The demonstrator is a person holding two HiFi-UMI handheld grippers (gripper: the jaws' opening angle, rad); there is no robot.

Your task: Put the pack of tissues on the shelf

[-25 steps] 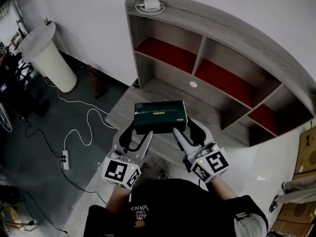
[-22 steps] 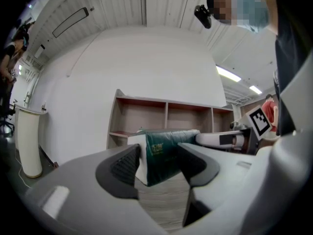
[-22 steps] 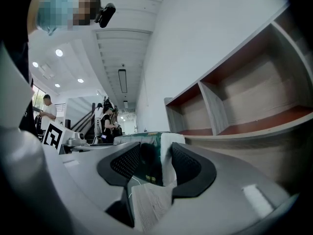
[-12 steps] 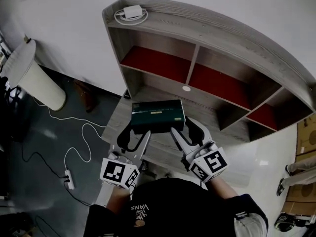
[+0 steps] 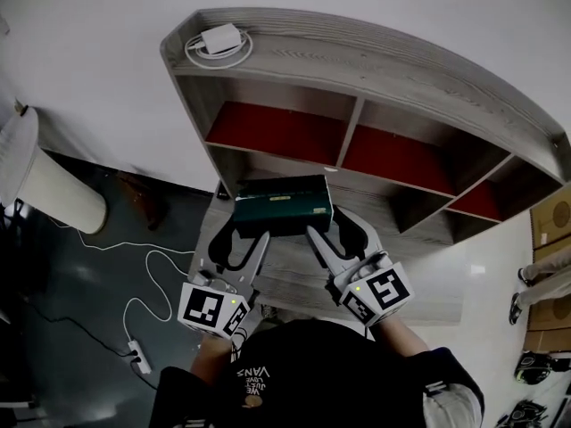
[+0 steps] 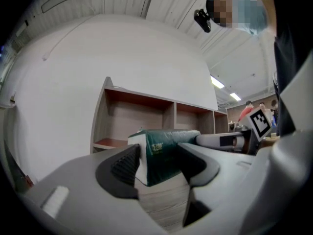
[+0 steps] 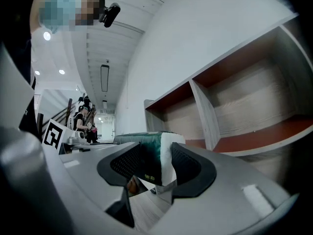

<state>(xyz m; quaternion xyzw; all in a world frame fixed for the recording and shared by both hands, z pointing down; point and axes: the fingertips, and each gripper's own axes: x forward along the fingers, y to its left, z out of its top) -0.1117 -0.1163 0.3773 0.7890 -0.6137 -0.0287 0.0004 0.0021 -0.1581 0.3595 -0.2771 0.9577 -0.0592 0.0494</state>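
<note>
Left gripper (image 5: 243, 239) and right gripper (image 5: 335, 232) fingers each pinch an end of the pack of tissues (image 5: 283, 205) — hold it level, slide squarely into the shelf (image 5: 375, 56).

**Both grippers clamped on one pack**

We hold our left gripper (image 5: 245, 240) on the left end of the pack of tissues (image 5: 282, 205) and our right gripper (image 5: 337, 237) on its right end. Each has its two jaws pressed against the end it holds. Both grippers reach forward side by side, level with each other. Their marker cubes (image 5: 212, 310) sit on our side of the pack. Our left forearm (image 5: 211, 357) and right forearm (image 5: 403, 335) run back from the cubes toward our chest.
</note>
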